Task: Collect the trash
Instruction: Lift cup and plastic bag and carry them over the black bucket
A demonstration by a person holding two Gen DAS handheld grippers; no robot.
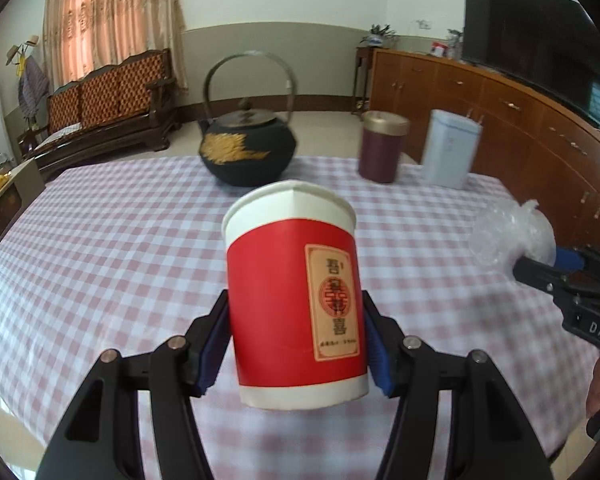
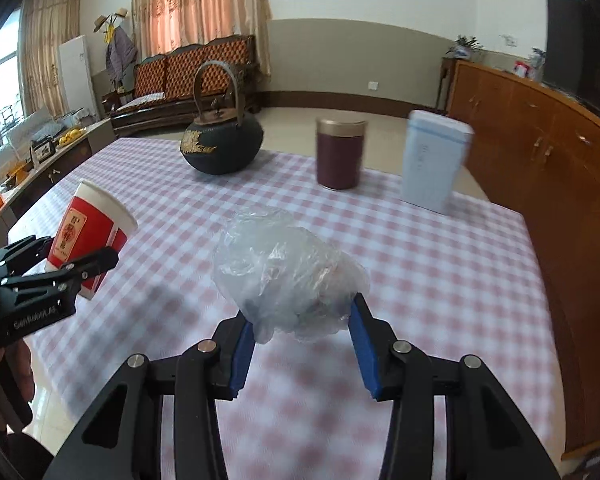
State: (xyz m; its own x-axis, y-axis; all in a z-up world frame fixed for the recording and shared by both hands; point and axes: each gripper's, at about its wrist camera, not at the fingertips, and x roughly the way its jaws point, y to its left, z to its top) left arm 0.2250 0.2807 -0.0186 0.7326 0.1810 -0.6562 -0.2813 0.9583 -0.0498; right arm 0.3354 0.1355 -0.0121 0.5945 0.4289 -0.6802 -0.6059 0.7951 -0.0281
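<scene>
Glossy paper cup (image 1: 296, 296), crinkled plastic bag (image 2: 288, 276)

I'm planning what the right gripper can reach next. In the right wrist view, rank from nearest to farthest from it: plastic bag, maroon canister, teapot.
1. Plastic bag: held in the right gripper's jaws.
2. Maroon canister: farther back on the table, slightly right of centre.
3. Teapot: back left; it looks about as far as the canister, too close to call.
</scene>
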